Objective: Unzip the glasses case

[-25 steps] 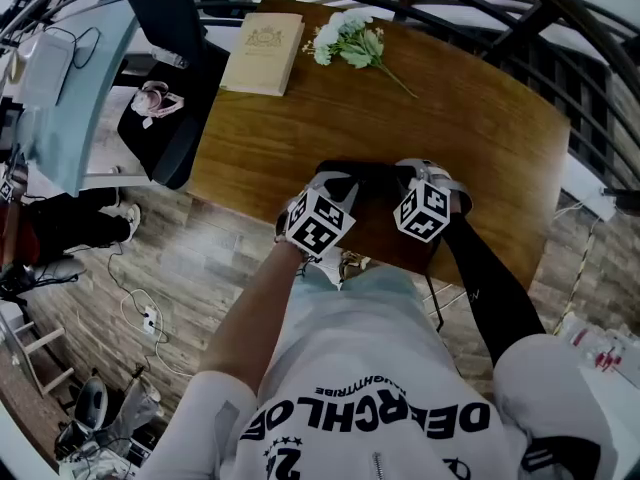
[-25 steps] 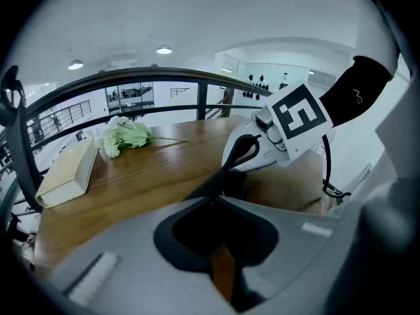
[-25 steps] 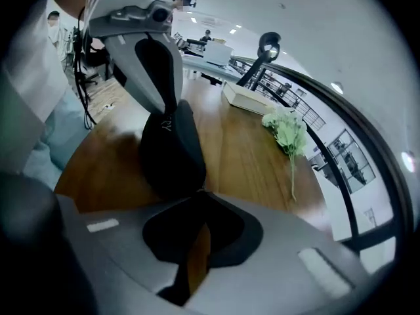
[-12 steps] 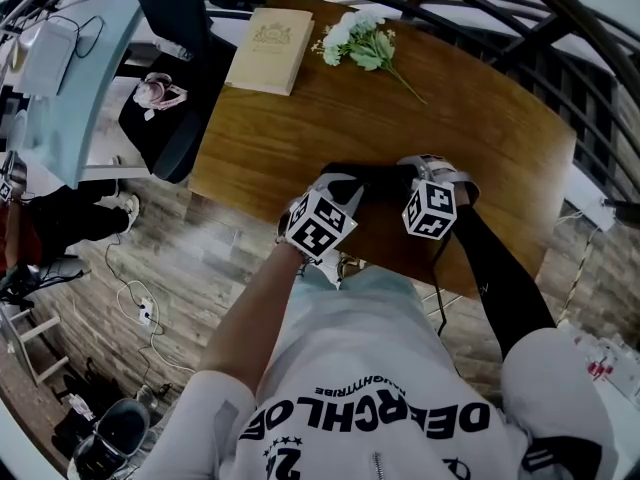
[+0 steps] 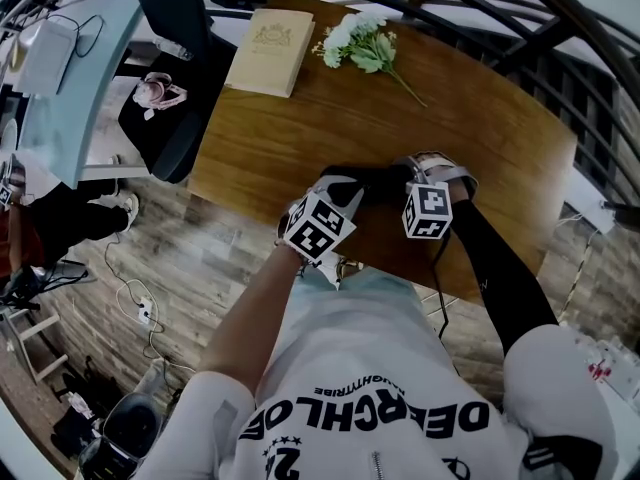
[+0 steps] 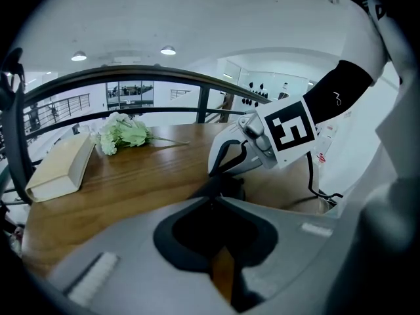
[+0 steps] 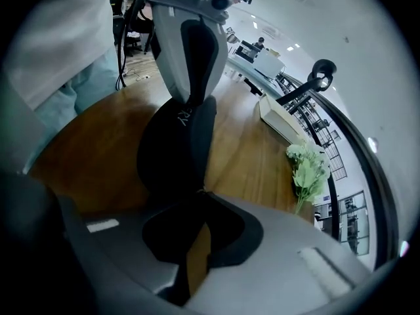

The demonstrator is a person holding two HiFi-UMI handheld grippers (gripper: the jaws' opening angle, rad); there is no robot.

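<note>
Two grippers work at the 6 o'clock edge of the table (image 5: 480, 118) in the head view. One black glasses case (image 5: 378, 178) lies between them on the wood, just inside that edge, with its length running from 9 o'clock to 3 o'clock.

- Left gripper (image 6: 211, 199): clenched, tips nipping the 9 o'clock end of the case.
- Right gripper (image 7: 200, 192): clenched, tips meeting on the 3 o'clock end of the case. Which part of the case it pinches is too small to tell.

Open room:
- From the case toward 12 o'clock, open wood runs most of the table's depth.
- From the case toward 3 o'clock, open wood runs to the table's edge.
- At 6 o'clock the table's edge sits directly under both grippers.

Count of other items:
- One book (image 5: 266, 38), at 11 o'clock, near the far corner.
- One bunch of flowers (image 5: 362, 40), at 12 o'clock, near the book but apart from it.
- One curved rail (image 6: 164, 75), beyond the far edge.
</note>
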